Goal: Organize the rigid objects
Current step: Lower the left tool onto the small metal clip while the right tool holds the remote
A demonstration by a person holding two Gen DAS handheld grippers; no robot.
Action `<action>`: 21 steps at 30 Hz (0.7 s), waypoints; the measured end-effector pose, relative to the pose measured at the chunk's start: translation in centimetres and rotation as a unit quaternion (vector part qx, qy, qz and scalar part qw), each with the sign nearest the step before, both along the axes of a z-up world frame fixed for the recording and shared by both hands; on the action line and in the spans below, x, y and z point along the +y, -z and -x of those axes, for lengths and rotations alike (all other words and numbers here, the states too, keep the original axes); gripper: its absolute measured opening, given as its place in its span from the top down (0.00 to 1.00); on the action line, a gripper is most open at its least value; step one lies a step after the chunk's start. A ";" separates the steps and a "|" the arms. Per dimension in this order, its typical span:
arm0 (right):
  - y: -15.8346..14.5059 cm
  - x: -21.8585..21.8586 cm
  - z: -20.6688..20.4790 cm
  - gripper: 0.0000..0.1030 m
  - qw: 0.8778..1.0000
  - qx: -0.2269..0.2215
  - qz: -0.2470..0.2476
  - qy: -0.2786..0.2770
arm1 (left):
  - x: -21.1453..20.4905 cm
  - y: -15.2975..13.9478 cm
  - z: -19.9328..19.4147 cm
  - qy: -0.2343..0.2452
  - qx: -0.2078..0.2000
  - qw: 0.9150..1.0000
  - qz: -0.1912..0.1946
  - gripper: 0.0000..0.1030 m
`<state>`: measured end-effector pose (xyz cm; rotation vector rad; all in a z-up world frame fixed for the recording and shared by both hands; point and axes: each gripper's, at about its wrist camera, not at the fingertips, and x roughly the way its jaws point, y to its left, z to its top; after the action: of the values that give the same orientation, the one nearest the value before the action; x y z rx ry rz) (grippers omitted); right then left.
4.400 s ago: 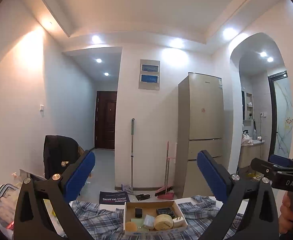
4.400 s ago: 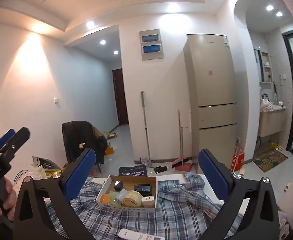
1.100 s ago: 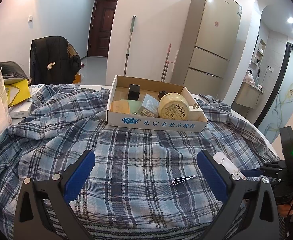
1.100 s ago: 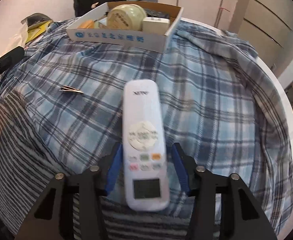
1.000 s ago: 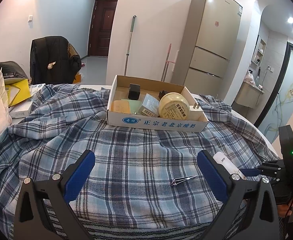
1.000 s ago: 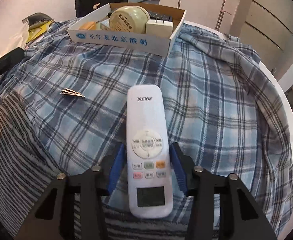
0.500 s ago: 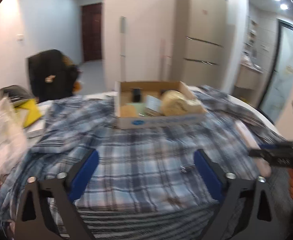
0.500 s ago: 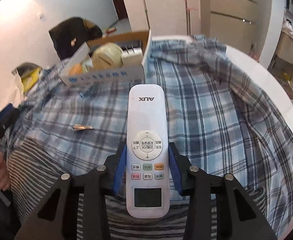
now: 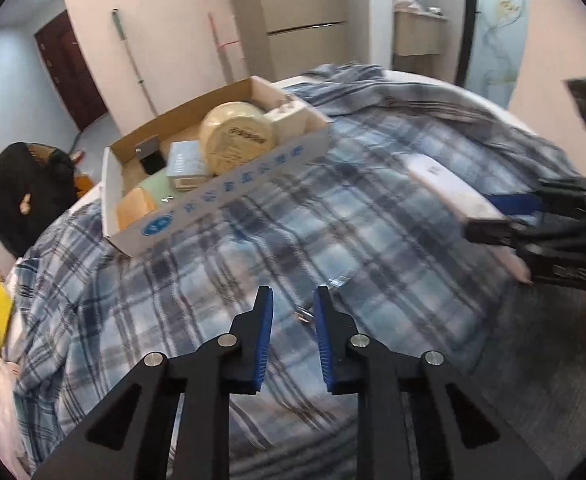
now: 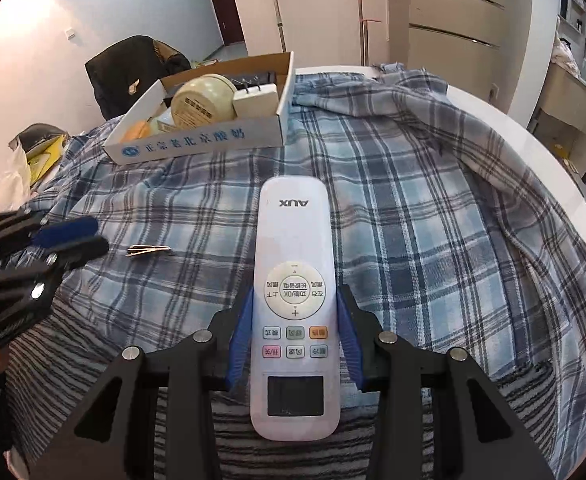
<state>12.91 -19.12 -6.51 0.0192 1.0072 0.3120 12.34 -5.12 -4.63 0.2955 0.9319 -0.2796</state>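
We narrow the left gripper (image 9: 293, 300) over the tweezers (image 10: 149, 251), its jaws just closing (nothing gripped yet); the right gripper (image 10: 295, 312) clamps the AUX remote (image 10: 294, 304).

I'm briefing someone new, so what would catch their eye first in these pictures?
The long white AUX remote control clamped in the right tongs, above the blue plaid cloth. Next, the open white cardboard box of small items further back, and the thin metal tweezers on the cloth.
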 end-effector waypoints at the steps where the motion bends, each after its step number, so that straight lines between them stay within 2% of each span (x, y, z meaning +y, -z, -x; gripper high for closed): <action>1: 0.2 -0.1 -0.1 0.62 1.000 0.004 -0.004 0.000 | 0.4 0.3 -0.4 -0.007 -0.005 1.000 -0.007 0.78; 6: 0.9 -0.3 -0.1 0.62 1.000 0.012 -0.010 -0.005 | 1.1 1.5 -1.0 -0.002 0.017 1.000 0.007 0.78; 9: 0.9 -0.1 -0.1 0.62 1.000 0.009 -0.005 -0.007 | 0.9 2.0 -1.3 -0.014 0.013 1.000 -0.006 0.78; 14: 1.3 -0.2 -0.2 0.62 1.000 0.015 -0.009 -0.008 | 1.3 2.2 -0.8 -0.012 0.017 1.000 0.006 0.78; 18: 1.5 0.2 -0.3 0.62 1.000 0.015 0.002 -0.013 | 1.4 2.4 -0.4 -0.009 0.021 0.999 0.029 0.78; 21: 1.5 0.2 -0.2 0.62 1.000 0.014 0.002 -0.013 | 1.1 3.1 -0.4 -0.011 0.030 0.999 0.020 0.78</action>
<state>13.14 -18.87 -7.99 0.0065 1.0371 0.3352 12.76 -4.03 -7.78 0.2406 0.9872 -0.2889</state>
